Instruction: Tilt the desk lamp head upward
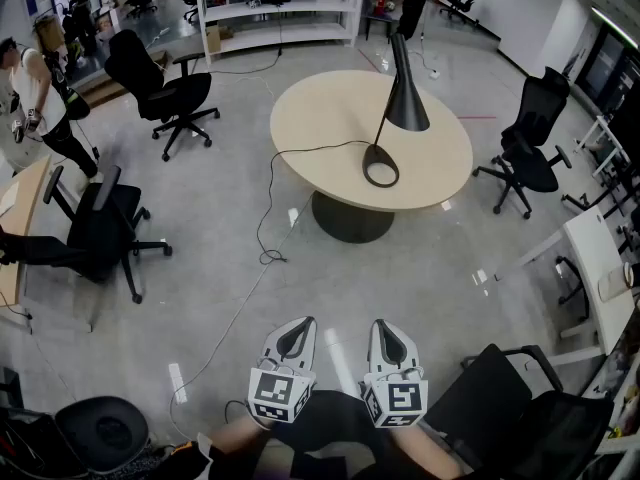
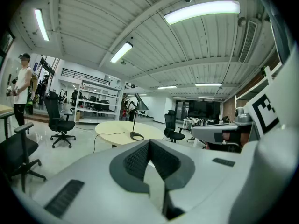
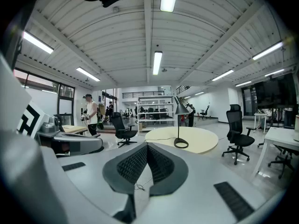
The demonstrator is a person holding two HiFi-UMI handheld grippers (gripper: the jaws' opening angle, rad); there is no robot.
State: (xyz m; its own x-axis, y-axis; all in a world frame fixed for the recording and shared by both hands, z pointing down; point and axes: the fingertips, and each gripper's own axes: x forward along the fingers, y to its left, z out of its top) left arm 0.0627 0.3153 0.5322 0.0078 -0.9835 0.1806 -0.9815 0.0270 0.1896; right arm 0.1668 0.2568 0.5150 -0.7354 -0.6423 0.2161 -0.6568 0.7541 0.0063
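A black desk lamp [image 1: 404, 102] stands on a round beige table [image 1: 320, 118] several steps ahead. Its cone shade points down over a ring base [image 1: 381, 166], and a cable runs off the table's left side to the floor. My left gripper [image 1: 297, 325] and right gripper [image 1: 386, 327] are held side by side low in the head view, far short of the table. Both are shut with nothing between their jaws. The left gripper view shows the lamp [image 2: 136, 121] small beyond the gripper [image 2: 149, 143]. In the right gripper view the lamp [image 3: 179, 125] is beyond the gripper [image 3: 147, 146].
Black office chairs stand left of the table [image 1: 165, 93], right of it [image 1: 530, 143], at near left [image 1: 100, 228] and at near right [image 1: 520, 408]. The lamp cable [image 1: 268, 228] trails over the floor. White shelving [image 1: 280, 8] is behind; a person [image 1: 30, 93] stands far left.
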